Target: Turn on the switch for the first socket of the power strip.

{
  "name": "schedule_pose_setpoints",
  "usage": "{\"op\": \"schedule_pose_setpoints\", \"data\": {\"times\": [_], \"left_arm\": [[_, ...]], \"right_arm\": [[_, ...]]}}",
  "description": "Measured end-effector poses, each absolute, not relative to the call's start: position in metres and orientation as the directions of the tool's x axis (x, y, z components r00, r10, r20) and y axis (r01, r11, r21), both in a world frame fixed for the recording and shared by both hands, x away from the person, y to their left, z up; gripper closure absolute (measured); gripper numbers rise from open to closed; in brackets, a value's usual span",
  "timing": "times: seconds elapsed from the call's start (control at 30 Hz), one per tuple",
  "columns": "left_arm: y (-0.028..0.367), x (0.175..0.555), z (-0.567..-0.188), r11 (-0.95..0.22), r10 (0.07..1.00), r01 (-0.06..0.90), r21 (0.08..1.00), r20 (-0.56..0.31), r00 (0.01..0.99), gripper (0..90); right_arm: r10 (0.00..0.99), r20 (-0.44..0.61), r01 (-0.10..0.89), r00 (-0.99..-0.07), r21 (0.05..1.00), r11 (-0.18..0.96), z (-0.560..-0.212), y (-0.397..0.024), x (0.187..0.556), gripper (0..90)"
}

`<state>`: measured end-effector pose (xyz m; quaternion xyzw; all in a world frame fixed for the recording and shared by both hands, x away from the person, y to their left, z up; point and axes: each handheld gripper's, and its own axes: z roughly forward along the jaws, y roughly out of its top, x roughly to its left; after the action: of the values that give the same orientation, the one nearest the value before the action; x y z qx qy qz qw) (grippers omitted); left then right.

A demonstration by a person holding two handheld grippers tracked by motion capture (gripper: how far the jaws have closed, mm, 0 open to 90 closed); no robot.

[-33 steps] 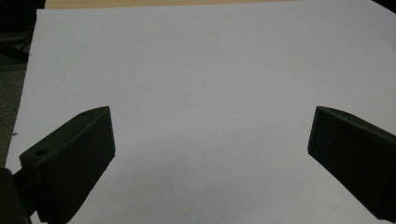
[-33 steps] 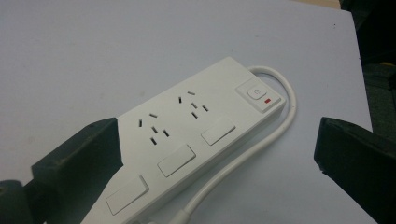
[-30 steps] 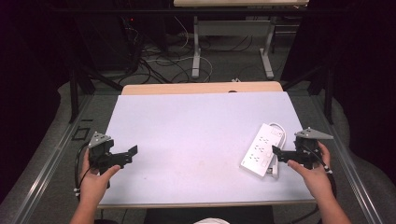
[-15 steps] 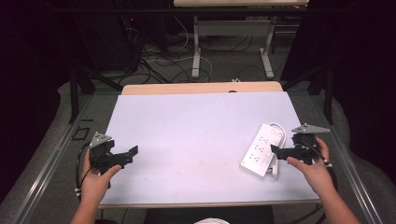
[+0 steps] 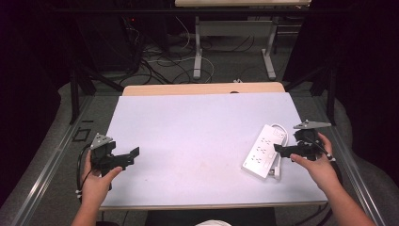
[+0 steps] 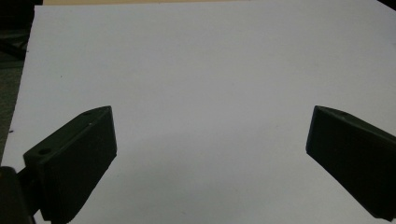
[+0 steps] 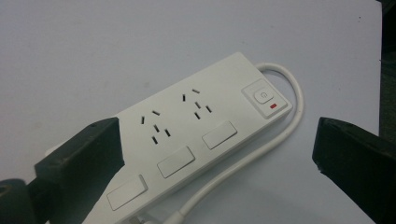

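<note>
White tabletop (image 5: 197, 141) under me, its wooden strip at twelve o'clock; beyond it a dark room, cables (image 5: 164, 61) tangled on the floor round a desk frame (image 5: 235, 42). My right tool (image 5: 277, 149) hangs at four o'clock, jaws spread wide and gripping nothing, right over the white power strip (image 5: 263, 149), whose cord (image 7: 261, 154) loops along its side. My left tool (image 5: 134, 154) sits at eight o'clock, jaws just as wide, bare tabletop between them.
</note>
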<state>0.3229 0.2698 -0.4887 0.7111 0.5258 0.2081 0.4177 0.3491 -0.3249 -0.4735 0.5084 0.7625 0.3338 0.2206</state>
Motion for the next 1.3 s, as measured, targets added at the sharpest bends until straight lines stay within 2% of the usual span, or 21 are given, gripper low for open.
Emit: {"op": "schedule_pose_setpoints", "data": {"times": [0.13,0.33,0.4,0.77,1.3], "left_arm": [[0.270,0.323,-0.489,-0.097,0.922,0.574,0.813,-0.143,0.359,1.7],[0.269,0.323,-0.489,-0.097,0.922,0.576,0.811,-0.145,0.359,1.7],[0.269,0.323,-0.489,-0.097,0.922,0.578,0.810,-0.145,0.358,1.7],[0.269,0.323,-0.489,-0.099,0.924,0.579,0.809,-0.142,0.356,1.9],[0.270,0.323,-0.490,-0.097,0.924,0.578,0.811,-0.142,0.356,2.0]], "right_arm": [[0.922,0.008,0.637,-0.388,0.725,0.262,-0.473,-0.326,0.351,3.0],[0.921,-0.021,0.644,-0.389,0.709,0.288,-0.468,-0.331,0.357,15.8],[0.922,-0.013,0.648,-0.386,0.708,0.281,-0.468,-0.333,0.360,16.1],[0.920,0.020,0.664,-0.392,0.698,0.268,-0.466,-0.336,0.376,30.7],[0.914,-0.005,0.700,-0.406,0.641,0.314,-0.465,-0.328,0.399,34.2]]}}
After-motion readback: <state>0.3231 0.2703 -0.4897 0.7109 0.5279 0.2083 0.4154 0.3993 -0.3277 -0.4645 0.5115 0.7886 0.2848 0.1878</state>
